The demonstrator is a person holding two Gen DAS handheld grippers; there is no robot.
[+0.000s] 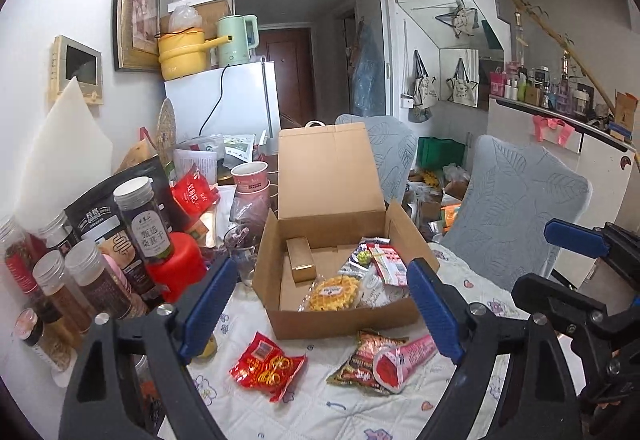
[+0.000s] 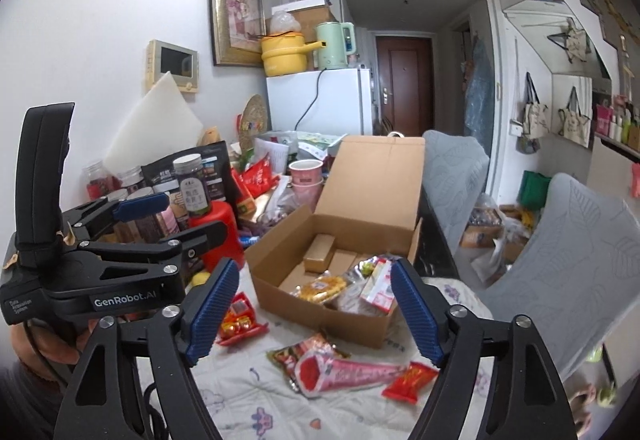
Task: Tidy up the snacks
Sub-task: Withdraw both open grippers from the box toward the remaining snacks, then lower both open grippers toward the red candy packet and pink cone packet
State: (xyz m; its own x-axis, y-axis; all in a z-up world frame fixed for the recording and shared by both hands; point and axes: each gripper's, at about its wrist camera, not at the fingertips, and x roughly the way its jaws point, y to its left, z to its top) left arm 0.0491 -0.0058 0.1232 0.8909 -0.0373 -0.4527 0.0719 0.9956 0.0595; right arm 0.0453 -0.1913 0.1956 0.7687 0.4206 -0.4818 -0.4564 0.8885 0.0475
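An open cardboard box (image 1: 340, 322) (image 2: 320, 310) stands on the quilted table. It holds a gold carton (image 1: 301, 258) (image 2: 319, 258), a waffle pack (image 1: 334, 293) (image 2: 322, 287) and several other packets (image 1: 384, 264). In front of it on the cloth lie a red snack bag (image 1: 266, 366) (image 2: 238, 318), a dark red packet (image 1: 362, 362) (image 2: 292, 354), a pink cone-shaped pack (image 1: 404, 358) (image 2: 348, 372) and a small red wrapper (image 2: 410, 380). My left gripper (image 1: 320, 314) is open and empty above the loose snacks. My right gripper (image 2: 316, 314) is open and empty, right of the left one.
Jars (image 1: 140, 220), a red container (image 1: 176, 264) (image 2: 218, 230), pouches and paper cups (image 1: 250, 176) crowd the table's left and back. Two grey covered chairs (image 1: 508, 208) (image 2: 560, 260) stand to the right. A white fridge (image 1: 232, 100) is behind.
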